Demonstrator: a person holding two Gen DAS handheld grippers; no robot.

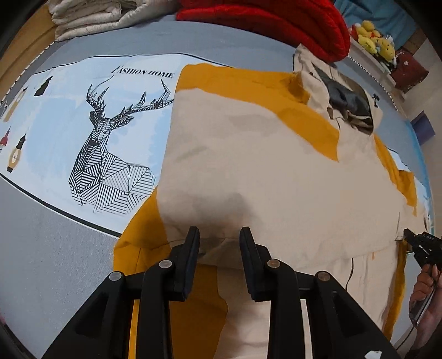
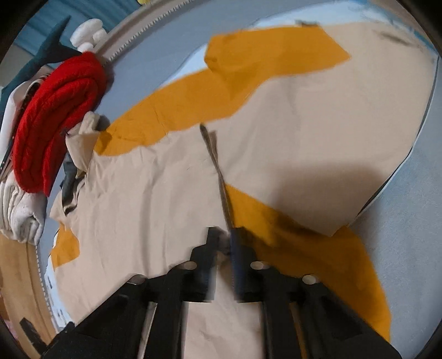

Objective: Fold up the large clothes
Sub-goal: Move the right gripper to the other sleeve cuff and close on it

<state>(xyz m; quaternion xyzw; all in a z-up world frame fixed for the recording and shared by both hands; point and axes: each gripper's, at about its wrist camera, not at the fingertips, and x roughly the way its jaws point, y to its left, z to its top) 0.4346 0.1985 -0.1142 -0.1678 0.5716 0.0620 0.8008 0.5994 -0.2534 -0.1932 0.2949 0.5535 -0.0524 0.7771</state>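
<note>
The beige-and-mustard hooded jacket (image 1: 248, 154) lies spread across the bed (image 1: 55, 248), hood toward the red knit (image 1: 276, 22). The left gripper (image 1: 219, 234) is released, a folded edge between its jaws; the right gripper (image 2: 225, 237) is clenched on the jacket's fabric beside the zipper (image 2: 218, 171).

Garment: a beige and mustard jacket (image 1: 262, 171) spreads across centre and right of frame, hood at upper right.
Left gripper (image 1: 219, 234): bottom centre, fingers apart over a beige fold.
Right gripper (image 1: 408, 237): lower right edge, at the jacket's edge.
Bedsheet (image 1: 91, 132): deer print, left.
Red knit (image 1: 276, 19): top centre.
</note>
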